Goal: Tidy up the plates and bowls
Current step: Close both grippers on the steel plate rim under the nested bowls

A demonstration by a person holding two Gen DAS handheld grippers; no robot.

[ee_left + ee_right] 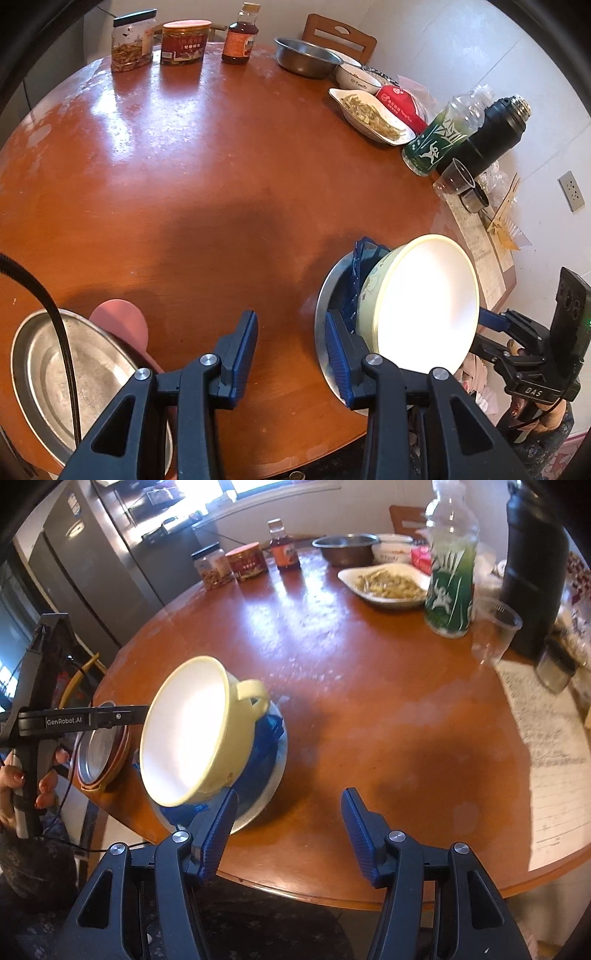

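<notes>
A pale yellow handled bowl [192, 731], rigid and likely slippery, tilts on a metal plate [325, 332] at the tabletop's near edge; both grippers' jaws stand apart, empty; its rim suits gripping.

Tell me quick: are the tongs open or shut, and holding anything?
Left tongs: open, nothing between them; the yellow bowl is just beside them.
Right tongs: open, holding nothing.

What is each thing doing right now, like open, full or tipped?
Yellow bowl: tipped, empty.
Left claw: open, nothing inside.
Right claw: open, nothing inside.
White dish: holds food.
Black flask: lid off.
Clear cup: upright, empty.
Red jar: lid on.
</notes>
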